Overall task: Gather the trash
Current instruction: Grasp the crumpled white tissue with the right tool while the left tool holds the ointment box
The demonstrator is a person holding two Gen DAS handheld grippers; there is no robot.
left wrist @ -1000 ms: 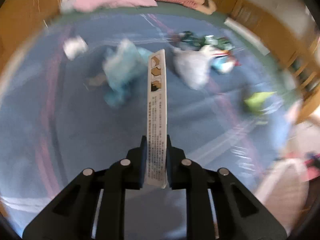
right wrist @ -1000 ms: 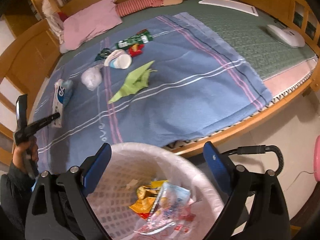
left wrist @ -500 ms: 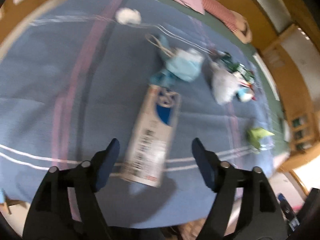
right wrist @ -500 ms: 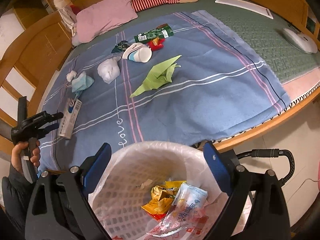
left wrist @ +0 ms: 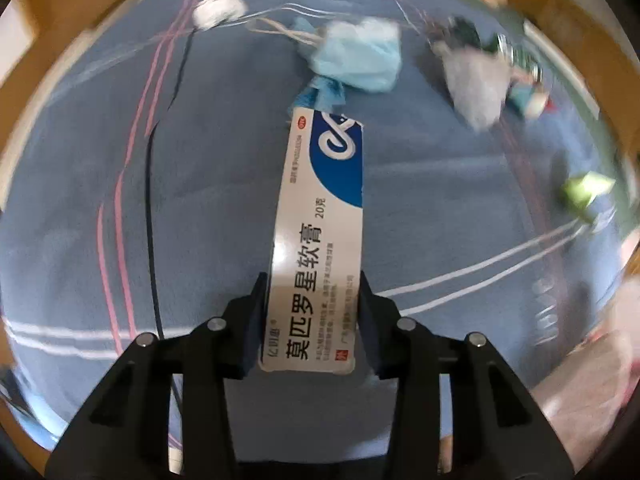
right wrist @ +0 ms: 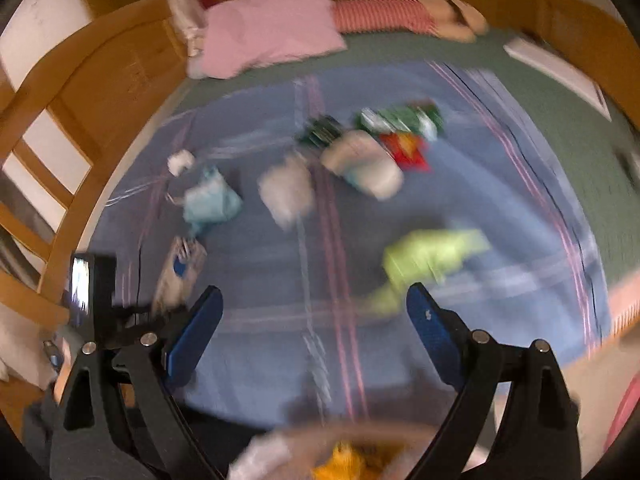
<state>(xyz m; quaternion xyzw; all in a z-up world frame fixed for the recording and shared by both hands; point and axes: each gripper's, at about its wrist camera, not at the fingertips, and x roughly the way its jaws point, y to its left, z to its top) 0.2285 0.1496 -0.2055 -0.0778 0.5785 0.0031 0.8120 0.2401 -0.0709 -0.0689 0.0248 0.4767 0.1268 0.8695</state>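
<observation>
Blue blanket [left wrist: 440,208]; "莫匹罗星软膏 20克" carton [left wrist: 320,240]

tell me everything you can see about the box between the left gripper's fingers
The box is a long, narrow cardboard carton, white with a blue curved patch and white logo at its far end, and black Chinese print along its face. It lies flat on the blue blanket, pointing away towards a crumpled blue mask. The left gripper straddles its near end, jaws closing, pads at both long edges.

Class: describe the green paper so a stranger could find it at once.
Start at the blue blanket on the bed. Near its edge, apart from the litter pile, lies the green paper. It is the only lime-green piece, crumpled and pointed.
</observation>
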